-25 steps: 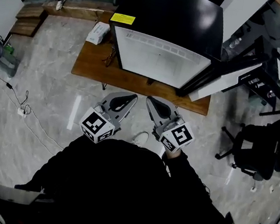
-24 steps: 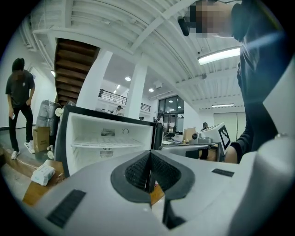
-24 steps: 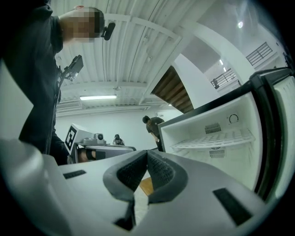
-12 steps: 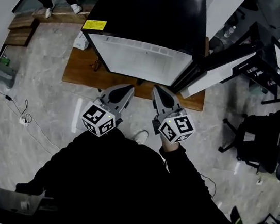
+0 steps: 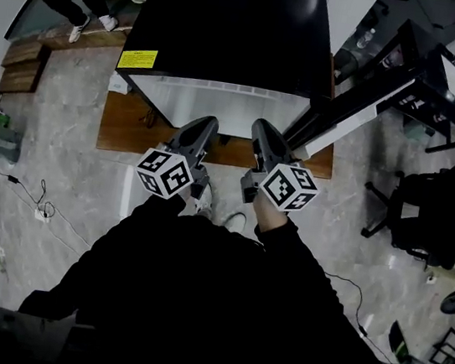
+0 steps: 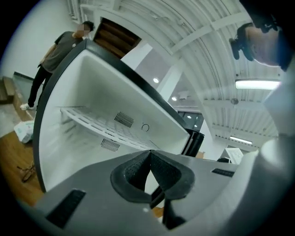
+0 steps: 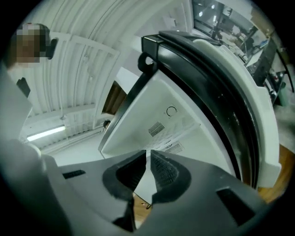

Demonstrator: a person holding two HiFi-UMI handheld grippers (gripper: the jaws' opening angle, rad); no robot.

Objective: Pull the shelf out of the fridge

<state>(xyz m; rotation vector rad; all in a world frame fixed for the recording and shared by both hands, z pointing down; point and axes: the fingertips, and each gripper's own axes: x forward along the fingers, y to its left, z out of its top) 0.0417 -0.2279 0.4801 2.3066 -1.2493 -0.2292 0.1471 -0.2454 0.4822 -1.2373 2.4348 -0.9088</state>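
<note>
Approach: left gripper (image 5: 205,123) and right gripper (image 5: 261,128), jaws together, empty, facing fridge (image 5: 233,34); next, spread, pinch shelf (image 6: 94,123).

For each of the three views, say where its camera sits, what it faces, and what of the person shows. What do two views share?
Head view: on the head, looking steeply down at the fridge; torso, left gripper and right gripper show.
Left gripper view: on that gripper, facing the shelf; own shut jaws.
Right gripper view: likewise, from the right.
Shared: the shelf.

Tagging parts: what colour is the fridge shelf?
White; the shelf shows best in the left gripper view.
</note>
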